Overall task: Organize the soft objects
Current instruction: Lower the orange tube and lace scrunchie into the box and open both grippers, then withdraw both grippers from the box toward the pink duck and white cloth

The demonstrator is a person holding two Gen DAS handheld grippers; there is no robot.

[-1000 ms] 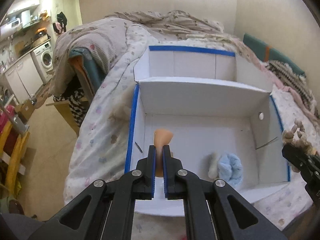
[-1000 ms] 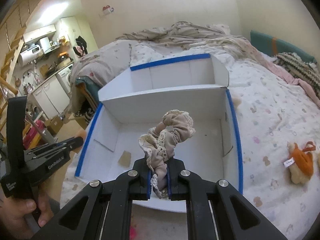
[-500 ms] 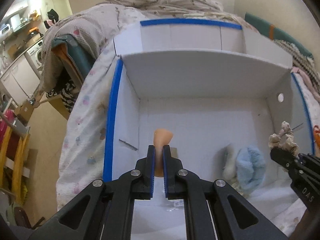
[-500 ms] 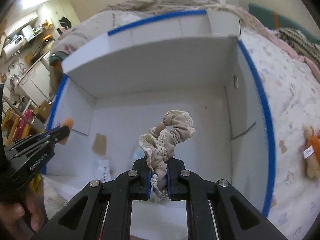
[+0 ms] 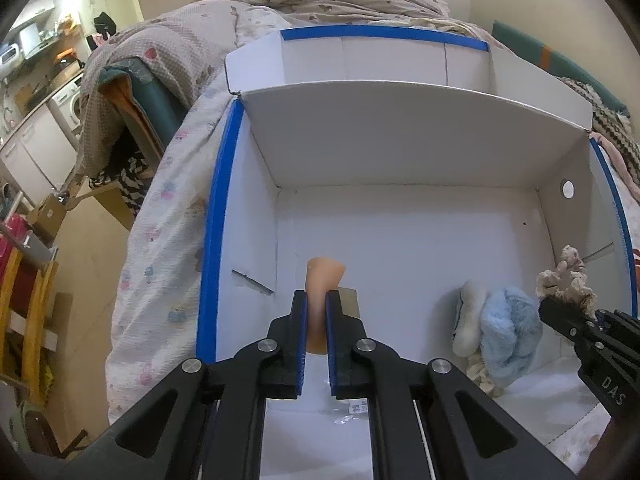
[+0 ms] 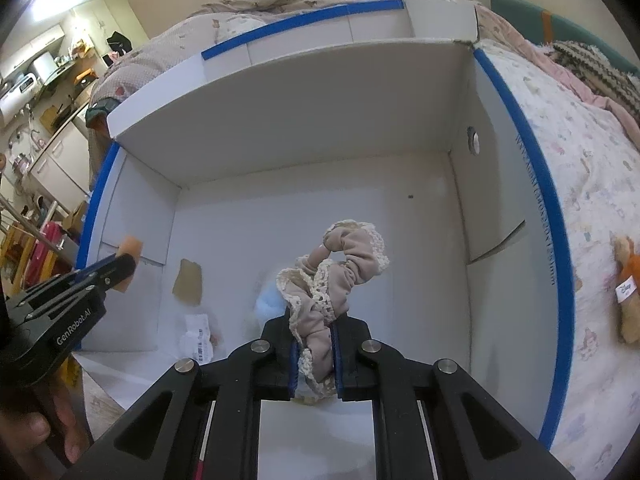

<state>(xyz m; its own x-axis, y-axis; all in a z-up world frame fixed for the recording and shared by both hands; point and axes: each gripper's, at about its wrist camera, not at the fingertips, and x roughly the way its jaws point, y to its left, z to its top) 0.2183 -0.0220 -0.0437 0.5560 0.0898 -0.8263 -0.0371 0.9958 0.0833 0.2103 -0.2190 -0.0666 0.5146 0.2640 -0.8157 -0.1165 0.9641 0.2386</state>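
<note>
Over the blue-edged box (image 5: 212, 216) — left tool (image 5: 316, 300) pinching sponge (image 5: 322, 276), right tool (image 6: 314, 324) pinching scrunchie (image 6: 344, 264).

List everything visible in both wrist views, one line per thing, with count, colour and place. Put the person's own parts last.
Box: one, white with blue-taped edges, on the bed.
Sponge piece: one, peach, in the left claw over the box.
Scrunchie: one, beige with cream lace trim, in the right claw over the box.
Fluffy item: one, light blue, on the box floor at the right.
Cream soft item: one, beside the blue one.
Brown patch: one, on the box floor.
Plush toy: one, orange and tan, on the bedspread right of the box.
Left claw: one, black, shut.
Right claw: one, black, shut.
</note>
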